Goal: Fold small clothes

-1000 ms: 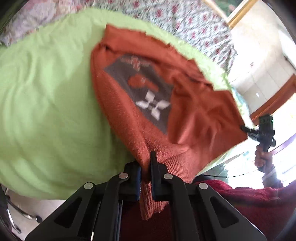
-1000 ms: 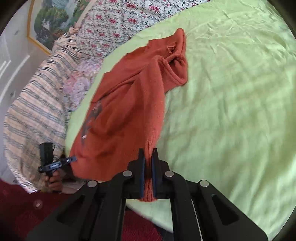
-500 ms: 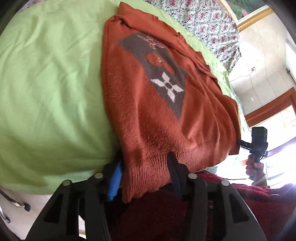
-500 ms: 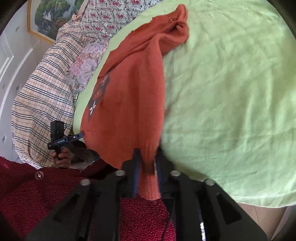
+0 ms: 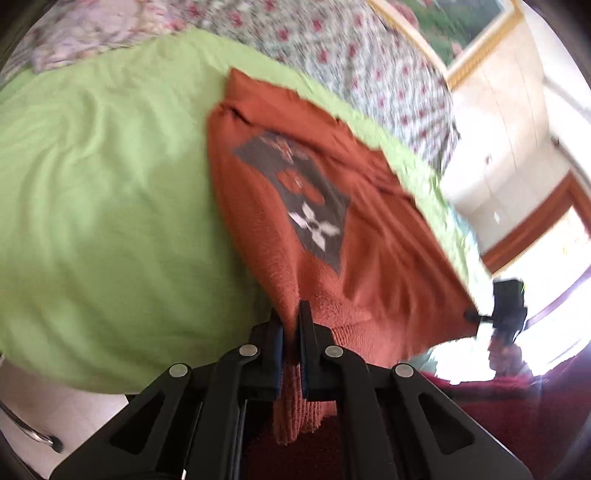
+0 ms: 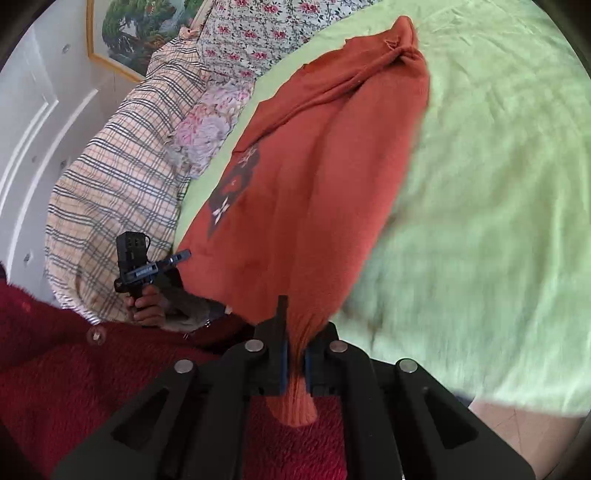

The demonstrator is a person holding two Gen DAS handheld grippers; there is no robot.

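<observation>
Sunlit bedroom, green bedsheet (image 5: 110,206): your left gripper (image 5: 290,328) is clamped on the ribbed hem of an orange sweater (image 5: 280,229), and your right gripper (image 6: 294,356) is pinched on the same hem further along, ribbing bunched between its jaws and a tuft hanging out below. From both grips the sweater runs away across the bed, its dark patch with a white flower facing up, the collar end crumpled at the far side.

The hem sags between your two grippers rather than stretching flat, so a fold begun now would likely land crooked. The right grip holds a thick wad, not a clean edge; a sharp tug could let it slip. The far end is rumpled, and I judge those creases would get folded in unless you spread it first. The sheet is loose and wrinkled and may drag along with the knit.

Beyond the bed lie a flowered cover (image 6: 251,33) and a plaid blanket (image 6: 122,192) at the far left, with a framed painting (image 6: 140,33) on the white wall.
</observation>
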